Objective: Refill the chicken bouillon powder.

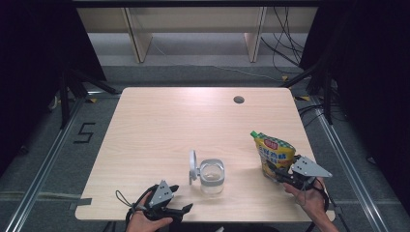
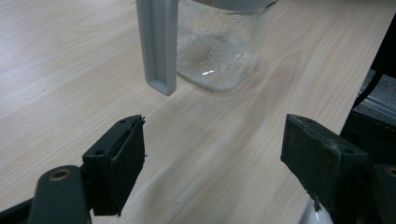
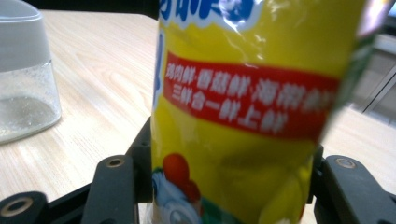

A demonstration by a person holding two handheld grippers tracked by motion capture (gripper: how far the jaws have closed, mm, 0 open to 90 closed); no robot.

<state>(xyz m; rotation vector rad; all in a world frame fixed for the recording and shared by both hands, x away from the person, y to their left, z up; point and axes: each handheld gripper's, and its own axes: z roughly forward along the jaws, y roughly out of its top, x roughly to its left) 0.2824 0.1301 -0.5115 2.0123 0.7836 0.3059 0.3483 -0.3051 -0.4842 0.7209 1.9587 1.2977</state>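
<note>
A yellow plastic stand-up pouch with a green screw cap and a red printed band (image 1: pixel 273 155) is being held upright at the right side of a pale wood-grain tabletop (image 1: pixel 159 125), clamped low on its body between the jaws of the right tongs (image 1: pixel 283 175). In the right gripper view the pouch (image 3: pixel 243 112) is being pressed from both sides by the black jaws, its base sitting down between them. The right hand (image 1: pixel 312 198) is being kept at the tabletop's near right edge, with the grey three-cornered plate (image 1: pixel 309 166) of the tongs lying just behind the pouch.

A clear glass jar with a grey plastic collar and a grey flip lid (image 1: pixel 212 175) is being left standing near the middle of the tabletop's near half, its lid swung up on the left side; a thin layer of white grains is being shown at its bottom in the left gripper view (image 2: pixel 219 46). The left tongs (image 1: pixel 176 200) are being held released, jaws spread wide and gripping nothing, just short of the jar and to its near left. The jar is being kept well apart from the pouch, which is standing to its right.

A small dark round grommet (image 1: pixel 238 99) is being seen near the tabletop's far edge.
</note>
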